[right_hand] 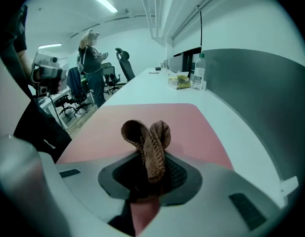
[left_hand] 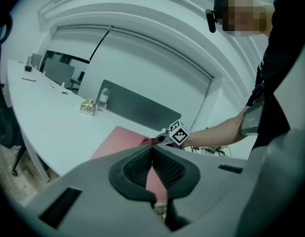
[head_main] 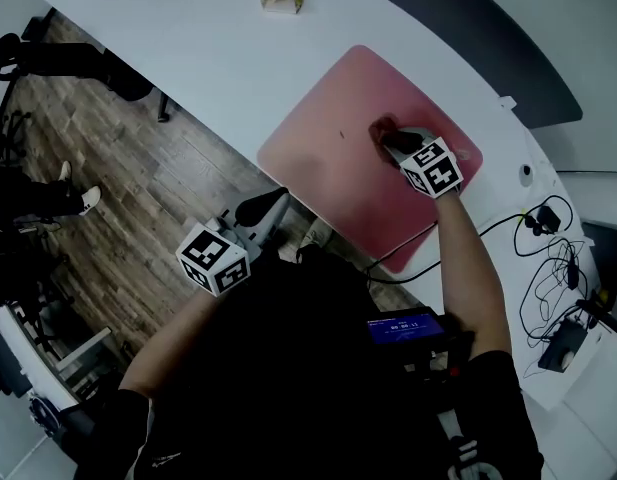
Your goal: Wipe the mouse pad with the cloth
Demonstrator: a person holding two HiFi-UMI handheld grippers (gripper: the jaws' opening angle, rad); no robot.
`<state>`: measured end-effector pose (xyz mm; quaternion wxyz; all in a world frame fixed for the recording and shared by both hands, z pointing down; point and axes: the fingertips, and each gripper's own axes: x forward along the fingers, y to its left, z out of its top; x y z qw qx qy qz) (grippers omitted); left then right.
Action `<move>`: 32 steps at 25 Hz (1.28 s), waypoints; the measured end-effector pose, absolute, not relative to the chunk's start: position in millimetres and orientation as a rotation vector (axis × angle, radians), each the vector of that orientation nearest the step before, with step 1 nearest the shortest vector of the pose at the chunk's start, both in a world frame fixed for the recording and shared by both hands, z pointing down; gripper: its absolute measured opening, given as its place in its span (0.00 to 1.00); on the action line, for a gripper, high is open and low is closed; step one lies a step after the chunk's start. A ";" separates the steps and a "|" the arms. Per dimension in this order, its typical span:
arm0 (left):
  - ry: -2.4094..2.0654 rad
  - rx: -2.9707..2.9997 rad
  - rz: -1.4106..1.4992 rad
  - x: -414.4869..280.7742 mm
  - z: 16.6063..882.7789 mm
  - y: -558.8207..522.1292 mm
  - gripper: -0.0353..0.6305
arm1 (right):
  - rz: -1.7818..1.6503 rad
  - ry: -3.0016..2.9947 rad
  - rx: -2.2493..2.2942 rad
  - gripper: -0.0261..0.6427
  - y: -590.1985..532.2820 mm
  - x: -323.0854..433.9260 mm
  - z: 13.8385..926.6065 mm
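The right gripper (head_main: 388, 140) pinches a brown, coarse-knit cloth (right_hand: 150, 142), folded into two soft loops, over the far right part of the smooth pink, round-cornered mouse pad (head_main: 328, 148), perhaps touching it. The left gripper (left_hand: 152, 154) hangs off the white table's (head_main: 188, 58) near edge, its ribbed pads together, empty.

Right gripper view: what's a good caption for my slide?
Right gripper pinching a brown knitted cloth over the pink rectangular mouse pad.
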<state>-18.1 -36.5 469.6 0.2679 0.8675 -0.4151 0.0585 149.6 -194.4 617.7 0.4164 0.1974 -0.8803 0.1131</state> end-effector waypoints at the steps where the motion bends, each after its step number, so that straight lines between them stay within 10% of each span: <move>1: -1.128 2.335 0.157 -17.6 469.1 -36.0 0.07 | 0.275 -2.205 0.511 0.21 -202.0 153.1 617.6; 32: -1.201 2.302 0.199 -6.7 468.8 -64.8 0.07 | 0.098 -2.022 0.995 0.21 -334.6 266.7 604.4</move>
